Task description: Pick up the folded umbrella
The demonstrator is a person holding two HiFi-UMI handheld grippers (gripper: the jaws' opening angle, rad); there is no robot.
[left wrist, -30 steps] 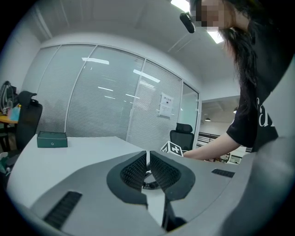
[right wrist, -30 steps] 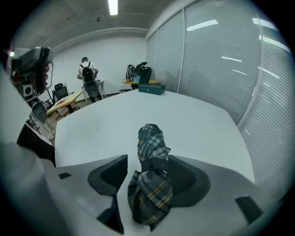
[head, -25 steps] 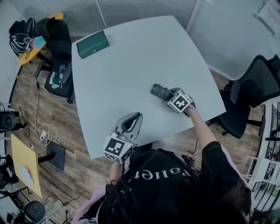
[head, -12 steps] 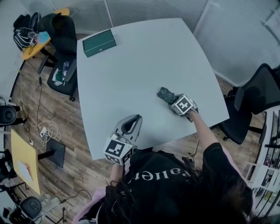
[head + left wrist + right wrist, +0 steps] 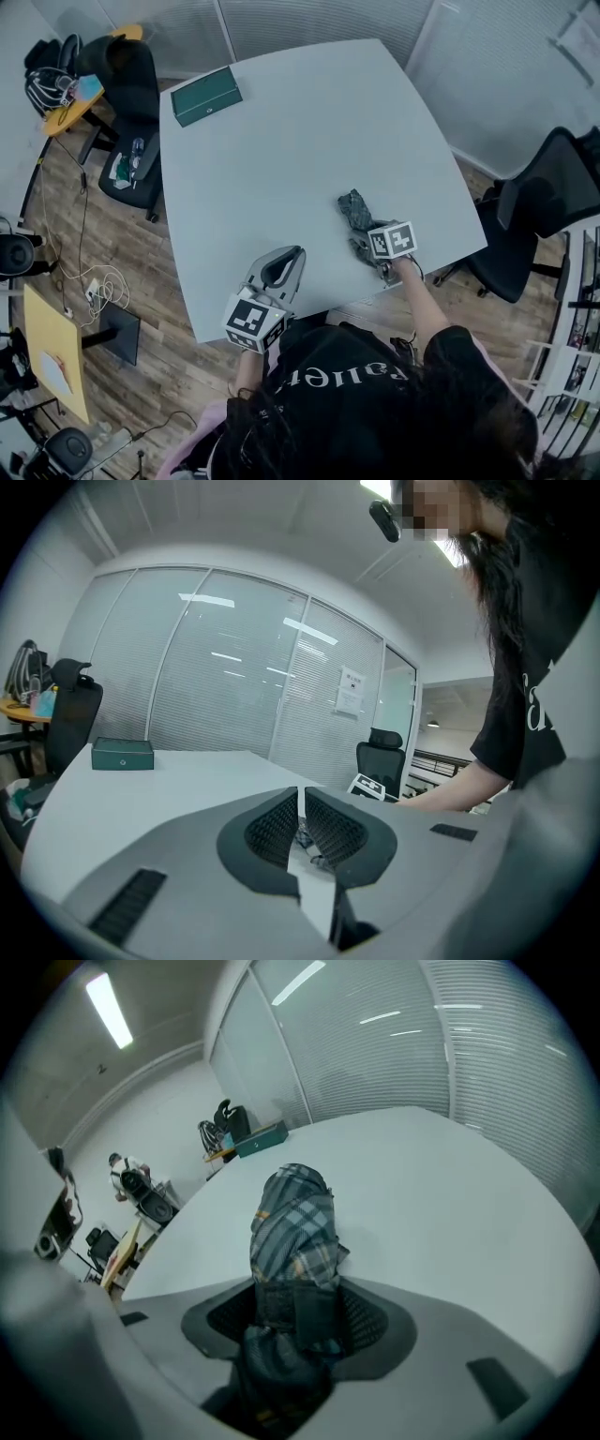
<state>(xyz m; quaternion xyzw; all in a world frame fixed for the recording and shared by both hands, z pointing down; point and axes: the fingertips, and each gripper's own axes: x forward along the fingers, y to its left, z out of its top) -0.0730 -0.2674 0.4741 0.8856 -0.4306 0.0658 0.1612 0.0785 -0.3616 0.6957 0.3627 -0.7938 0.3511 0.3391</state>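
Note:
The folded umbrella (image 5: 355, 211), dark plaid, lies on the white table (image 5: 281, 141) near its right front edge. My right gripper (image 5: 366, 246) sits over the umbrella's near end, angled steeply down. In the right gripper view the umbrella (image 5: 295, 1232) fills the gap between the two pads of the right gripper (image 5: 298, 1312); the jaws are closing on it and touch its strapped part on both sides. My left gripper (image 5: 289, 257) rests at the table's front edge, apart from the umbrella. In its own view the left gripper (image 5: 301, 808) is shut, with only a thin slit and nothing in it.
A green box (image 5: 201, 96) stands at the table's far left corner, also seen as the green box (image 5: 122, 754) in the left gripper view. Black office chairs stand to the right (image 5: 539, 202) and far left (image 5: 131, 122). Glass walls with blinds surround the room.
My right gripper has rolled and slid toward the table's front edge, now lined up along the umbrella's near end. The left gripper has stayed put.

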